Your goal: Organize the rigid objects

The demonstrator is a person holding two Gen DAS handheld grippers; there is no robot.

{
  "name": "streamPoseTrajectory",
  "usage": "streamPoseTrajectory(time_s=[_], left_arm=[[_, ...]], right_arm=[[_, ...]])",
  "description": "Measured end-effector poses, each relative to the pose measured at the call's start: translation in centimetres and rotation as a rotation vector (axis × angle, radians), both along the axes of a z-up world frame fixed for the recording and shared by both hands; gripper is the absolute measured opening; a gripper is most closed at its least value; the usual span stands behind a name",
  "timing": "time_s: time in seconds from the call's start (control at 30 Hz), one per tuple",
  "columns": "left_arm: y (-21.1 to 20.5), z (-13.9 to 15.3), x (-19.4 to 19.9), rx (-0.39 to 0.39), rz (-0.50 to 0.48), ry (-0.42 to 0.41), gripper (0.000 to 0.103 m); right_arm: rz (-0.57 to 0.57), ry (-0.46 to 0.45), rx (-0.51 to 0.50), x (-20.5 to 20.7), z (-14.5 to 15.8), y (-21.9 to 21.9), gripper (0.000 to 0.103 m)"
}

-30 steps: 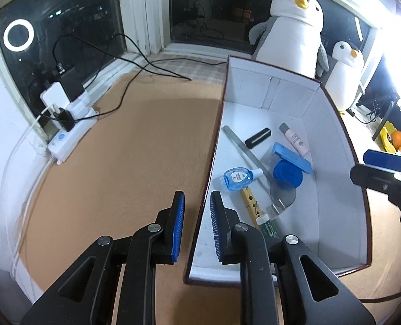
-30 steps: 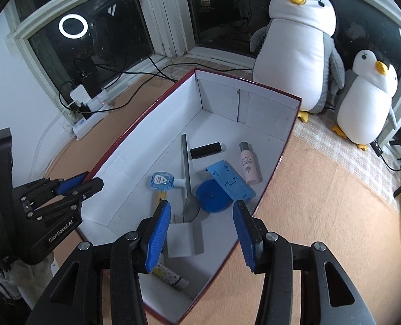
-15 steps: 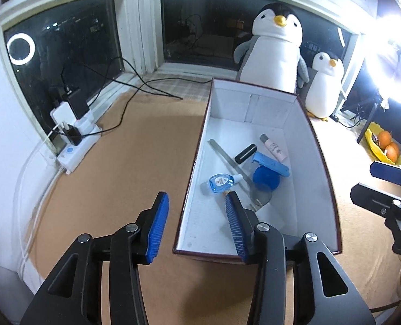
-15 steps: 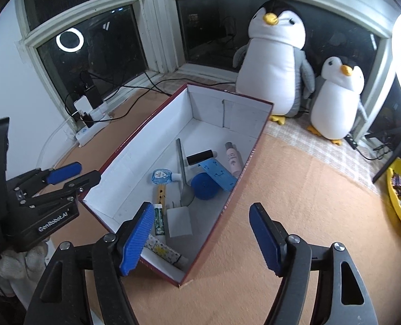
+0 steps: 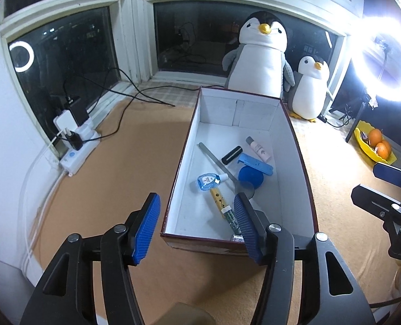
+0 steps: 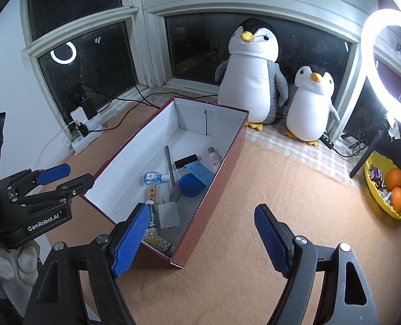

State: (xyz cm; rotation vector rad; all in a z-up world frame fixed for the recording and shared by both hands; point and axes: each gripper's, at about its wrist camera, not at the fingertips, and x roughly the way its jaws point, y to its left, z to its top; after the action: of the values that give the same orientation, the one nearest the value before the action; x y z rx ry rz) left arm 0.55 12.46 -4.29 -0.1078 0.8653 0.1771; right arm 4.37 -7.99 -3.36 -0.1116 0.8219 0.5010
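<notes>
A long box, white inside and dark red outside, lies on the tan mat. In it are a small blue bottle, a metal ruler, a black cylinder, a pink tube, a blue round lid, a blue flat piece, a yellow stick and a white block. My left gripper is open and empty, above the box's near end. My right gripper is open and empty, right of the box's near corner.
Two plush penguins stand behind the box by the window. A power strip with plugs and cables lies at the left wall. A yellow bowl of oranges sits at the right. A bright ring light stands at the right.
Both grippers have pulled back and up from the box and opened wider. The left was nearly closed over the box's left wall a second ago.
</notes>
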Motion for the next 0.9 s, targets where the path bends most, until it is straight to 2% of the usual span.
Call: streamPoseTrajectory(time_s=[0.87, 0.9], left_arm=[[-0.61, 1.06, -0.45, 0.012, -0.008, -0.027, 0.058], [-0.62, 1.06, -0.48, 0.016, -0.007, -0.031, 0.06]], right_arm=[[-0.01, -0.009, 0.001, -0.38, 0.26, -0.56, 0.077], [-0.01, -0.007, 0.001, -0.36, 0.2, -0.56, 0.077]])
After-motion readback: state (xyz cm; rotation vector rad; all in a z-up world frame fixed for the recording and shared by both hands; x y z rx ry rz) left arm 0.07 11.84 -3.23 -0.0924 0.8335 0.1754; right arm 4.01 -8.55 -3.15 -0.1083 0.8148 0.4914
